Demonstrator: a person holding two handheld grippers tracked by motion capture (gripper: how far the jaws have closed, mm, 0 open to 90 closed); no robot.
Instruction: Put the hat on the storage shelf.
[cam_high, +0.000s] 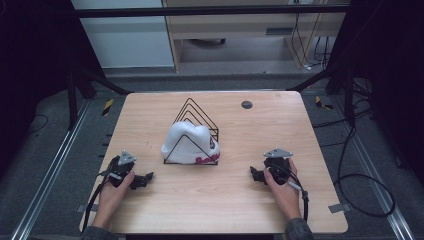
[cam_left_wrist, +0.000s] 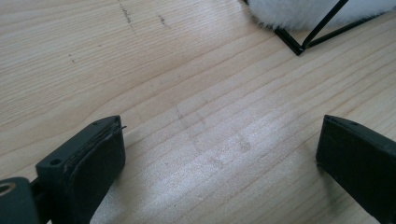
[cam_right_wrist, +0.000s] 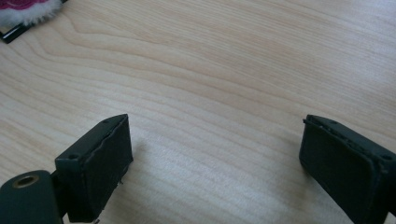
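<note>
1. Near edge, high view: two forearms come in from the bottom, each hand holding a gripper low over the wooden table (cam_high: 235, 200).
2. Left gripper (cam_high: 145, 179) sits front-left, jaws pointing inward toward the table's middle. Left gripper view: jaws spread wide, nothing between them, bare wood under the gap.
3. Right gripper (cam_high: 255, 174) sits front-right, jaws also pointing inward. Right gripper view: jaws wide apart, holding nothing, bare wood between.
4. White hat (cam_high: 189, 144), fluffy, with red lettering on its lower right, sits mid-table between the two grippers and a bit farther back. Well apart from both sets of jaws, no contact.
5. Hat rests in a black wire rack (cam_high: 197, 112) made of triangular loops; front loop crosses the hat's face, rear loops stand up behind it.
6. Left gripper view: hat's fuzzy edge (cam_left_wrist: 299, 11) and rack's base corner (cam_left_wrist: 299, 46) at top right, beyond the jaw tips.
7. Right gripper view: hat's red-and-white edge (cam_right_wrist: 28, 8) at top left, far from the jaws.
8. Far right of table: small dark round disc (cam_high: 246, 104) near the back edge.
9. Beyond the table: grey floor, cables, light cabinet.
</note>
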